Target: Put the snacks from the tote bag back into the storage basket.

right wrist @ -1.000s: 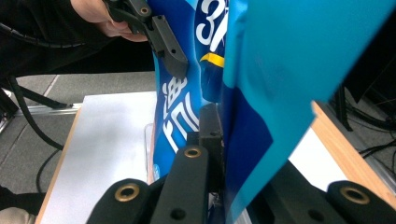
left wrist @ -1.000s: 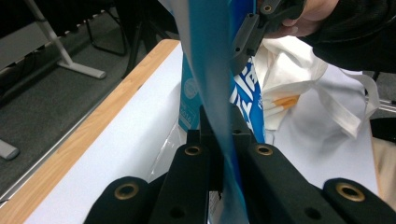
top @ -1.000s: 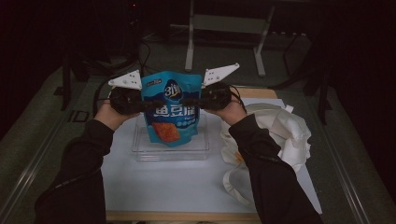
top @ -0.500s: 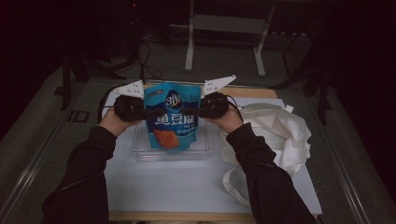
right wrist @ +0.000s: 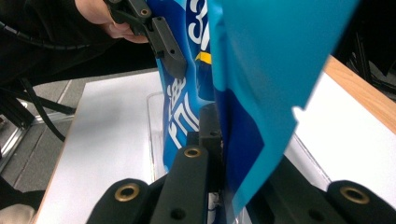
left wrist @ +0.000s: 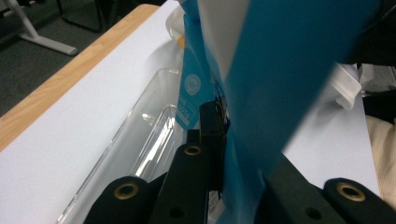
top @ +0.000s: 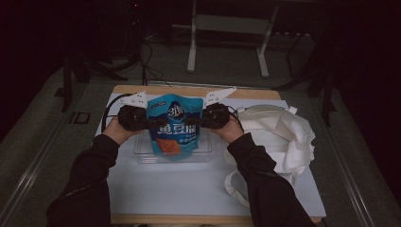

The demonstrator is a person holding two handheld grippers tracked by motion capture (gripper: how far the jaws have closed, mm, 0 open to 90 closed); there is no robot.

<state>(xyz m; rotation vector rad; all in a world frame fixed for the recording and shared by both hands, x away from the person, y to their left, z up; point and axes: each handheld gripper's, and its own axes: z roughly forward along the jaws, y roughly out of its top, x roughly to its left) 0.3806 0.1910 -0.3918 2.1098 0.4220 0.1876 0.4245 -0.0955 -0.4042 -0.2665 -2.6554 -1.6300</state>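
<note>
I have the left gripper (top: 150, 122) and right gripper (top: 192, 121) each clamped on a side edge of the blue snack bag (top: 173, 125), held upright above the clear tray (top: 142, 152) on the counter (top: 189, 189); white cloth bag (top: 279, 137) lies right.

You see: snack bag (top: 173, 126) glossy blue plastic film | tray (top: 142, 152) clear smooth plastic | table (top: 246, 93) wooden edge, matt white top | cloth bag (top: 283, 137) soft cream fabric | jaws matt black
</note>
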